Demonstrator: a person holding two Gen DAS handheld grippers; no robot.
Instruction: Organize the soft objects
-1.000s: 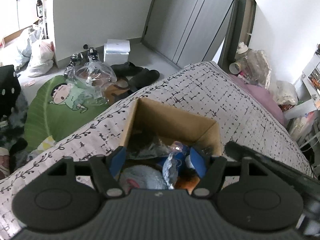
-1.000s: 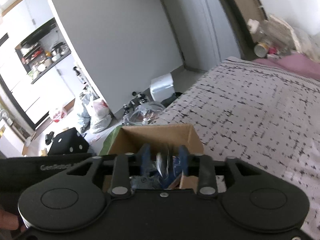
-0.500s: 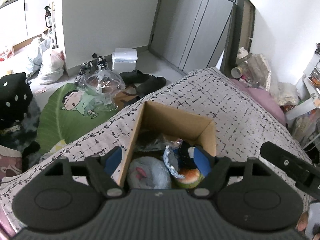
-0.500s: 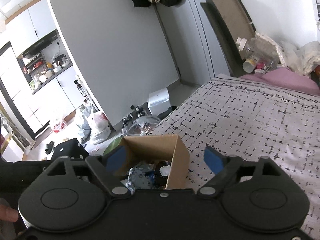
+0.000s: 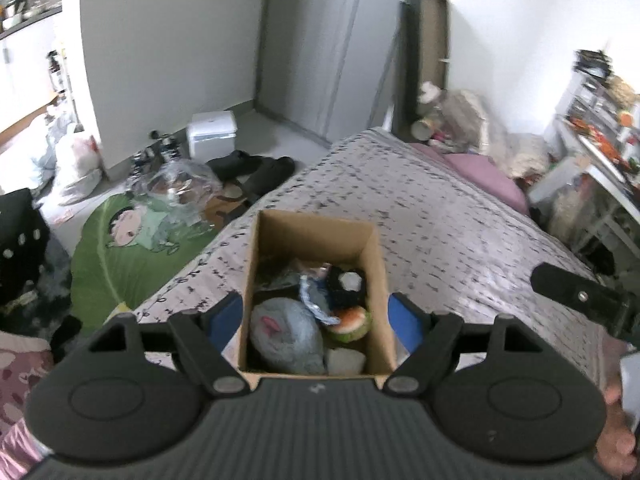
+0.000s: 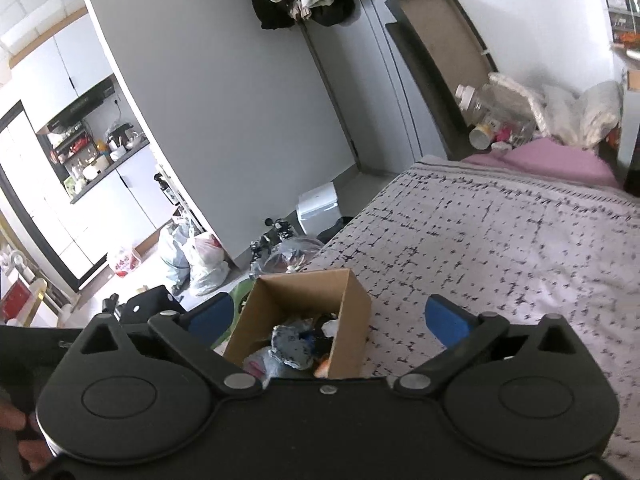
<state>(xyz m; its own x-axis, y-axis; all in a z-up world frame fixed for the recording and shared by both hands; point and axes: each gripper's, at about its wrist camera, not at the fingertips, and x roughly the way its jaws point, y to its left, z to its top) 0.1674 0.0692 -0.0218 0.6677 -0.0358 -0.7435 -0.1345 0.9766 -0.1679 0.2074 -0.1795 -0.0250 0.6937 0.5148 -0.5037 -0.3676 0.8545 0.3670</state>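
A: Left gripper (image 5: 315, 322) — status?
B: Jaws spread wide, nothing held. Blue pads sit outside both long walls of the cardboard box (image 5: 374, 280), above the near end.
A: Right gripper (image 6: 327, 318)?
B: Also wide, empty. Hovers above the box's (image 6: 352, 320) near end w/ one pad to each side.
A: Where's the soft stuff?
B: All inside the box, which sits on the patterned bedspread (image 5: 460, 240) near the bed's edge. Grey plush (image 5: 286, 334) at the near left, watermelon-slice plush (image 5: 348, 320) to its right, black-and-white ball plush (image 5: 348, 284) behind that, crinkled plastic wrap (image 5: 314, 300) btwn them.
A: Anything beside the bed?
B: Green leaf-shaped mat (image 5: 116, 256) w/ a cartoon boy on the floor, white appliance (image 5: 212, 134) by the wall.
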